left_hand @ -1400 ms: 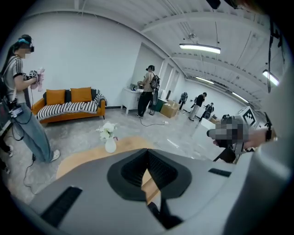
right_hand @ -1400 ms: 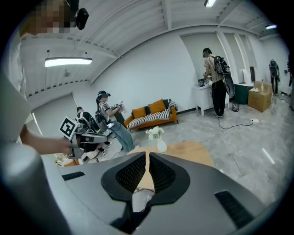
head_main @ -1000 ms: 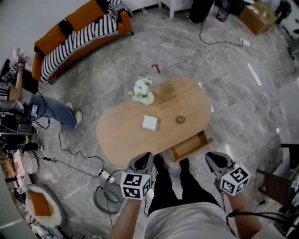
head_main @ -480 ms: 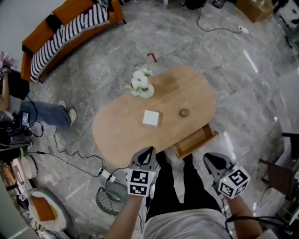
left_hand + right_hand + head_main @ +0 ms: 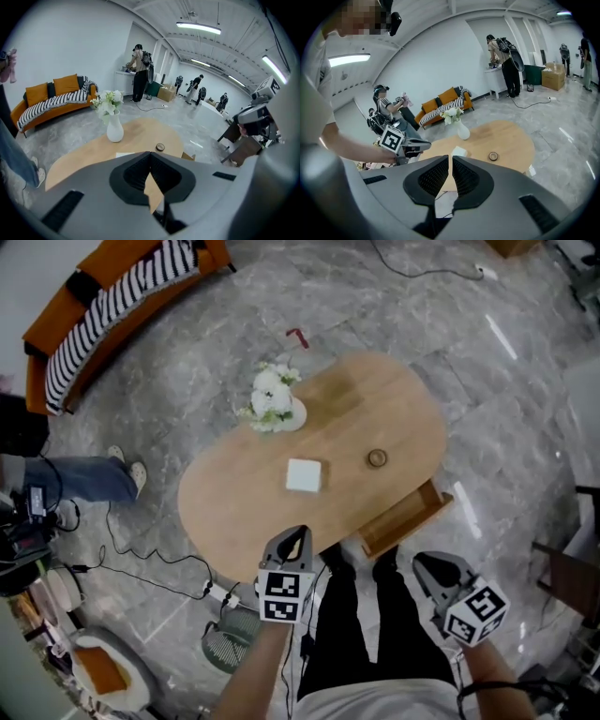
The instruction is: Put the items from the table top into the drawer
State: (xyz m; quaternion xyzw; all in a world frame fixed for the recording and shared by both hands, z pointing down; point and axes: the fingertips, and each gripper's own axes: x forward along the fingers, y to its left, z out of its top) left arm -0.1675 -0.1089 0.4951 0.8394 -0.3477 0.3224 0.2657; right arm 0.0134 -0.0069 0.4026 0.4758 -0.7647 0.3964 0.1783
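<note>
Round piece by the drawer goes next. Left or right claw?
Right, probably. The round piece sits on the right half of the table, just beyond the open drawer, both nearer the right claw. The left claw lines up with the white block instead. Both claws are empty.

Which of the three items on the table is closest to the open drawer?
The small brown ring, nearest the drawer; the white box and flower vase sit farther away.

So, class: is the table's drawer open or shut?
Open: the drawer sticks out from under the table edge, its inside showing.
</note>
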